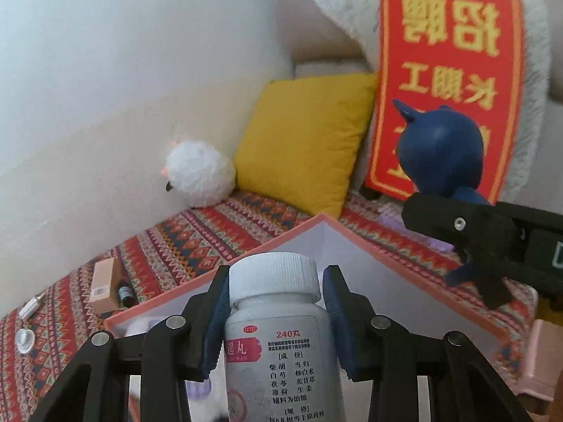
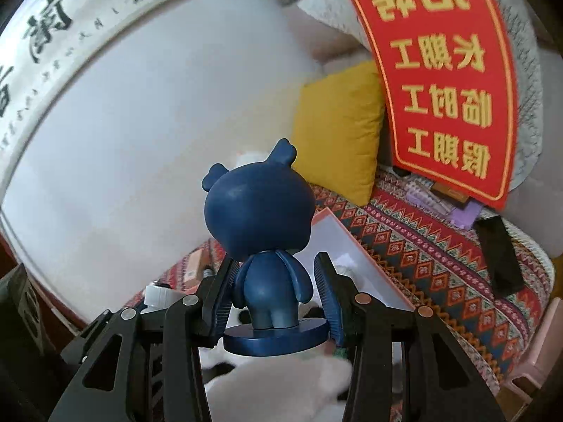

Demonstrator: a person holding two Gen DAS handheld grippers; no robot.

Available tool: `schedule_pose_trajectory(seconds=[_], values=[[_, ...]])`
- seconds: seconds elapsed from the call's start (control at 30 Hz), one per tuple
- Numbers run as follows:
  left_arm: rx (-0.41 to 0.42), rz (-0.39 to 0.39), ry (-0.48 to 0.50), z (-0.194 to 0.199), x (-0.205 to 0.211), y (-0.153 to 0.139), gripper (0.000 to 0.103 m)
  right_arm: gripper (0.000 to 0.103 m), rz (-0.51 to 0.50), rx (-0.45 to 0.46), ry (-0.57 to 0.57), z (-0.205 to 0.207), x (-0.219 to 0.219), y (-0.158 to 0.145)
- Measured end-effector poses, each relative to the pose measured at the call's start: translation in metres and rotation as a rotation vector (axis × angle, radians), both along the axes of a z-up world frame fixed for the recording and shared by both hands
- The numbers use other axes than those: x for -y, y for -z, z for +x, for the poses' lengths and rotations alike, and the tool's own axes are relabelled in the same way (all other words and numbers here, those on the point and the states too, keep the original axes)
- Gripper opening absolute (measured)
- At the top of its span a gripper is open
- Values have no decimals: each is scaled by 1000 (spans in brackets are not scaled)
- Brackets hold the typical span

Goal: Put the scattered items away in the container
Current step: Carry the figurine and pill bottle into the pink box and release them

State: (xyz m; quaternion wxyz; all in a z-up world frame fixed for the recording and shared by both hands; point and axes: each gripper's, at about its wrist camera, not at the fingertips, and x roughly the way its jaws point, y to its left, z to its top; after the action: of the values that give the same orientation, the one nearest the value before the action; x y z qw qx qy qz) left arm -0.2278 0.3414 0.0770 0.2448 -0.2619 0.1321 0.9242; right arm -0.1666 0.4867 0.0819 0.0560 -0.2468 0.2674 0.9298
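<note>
My left gripper is shut on a white pill bottle with a ribbed white cap, held upright over the open pink-rimmed box. My right gripper is shut on the body of a dark blue horned figurine that stands on a round blue base. It hangs above the same box, where something white and fluffy lies. In the left wrist view the figurine and right gripper are at the right, over the box's far side.
On the patterned cloth left of the box lie a small cardboard carton, a dark vial, a silver tube and a white cap. Behind are a white plush chick, a yellow cushion and a red sign. Purple items and a black case lie at the right.
</note>
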Motion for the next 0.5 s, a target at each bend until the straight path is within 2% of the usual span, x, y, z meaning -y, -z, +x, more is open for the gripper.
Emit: schedule_pose_trajectory(seconds=[0.17,0.2,0.23,0.27,0.3,0.5], values=[[51,6,-11,-35,-7,20,45,48,-18,71,-43,-53,-6,28],[70,28,-12,-40,-5,21,50,50,-22,83,-48,-60,-6,32],[88,52,-13,-45,-2,22,70,52,-25,91,-51,-66,-5,35],[96,86,-24,-49,5,21,81,61,-24,83,-42,-67,-6,36],[92,112,-40,-51,11,19,93,65,-20,63,-33,-65,-6,34],[88,217,-88,-44,50,-6,96,68,-13,-32,15,-47,-5,17]])
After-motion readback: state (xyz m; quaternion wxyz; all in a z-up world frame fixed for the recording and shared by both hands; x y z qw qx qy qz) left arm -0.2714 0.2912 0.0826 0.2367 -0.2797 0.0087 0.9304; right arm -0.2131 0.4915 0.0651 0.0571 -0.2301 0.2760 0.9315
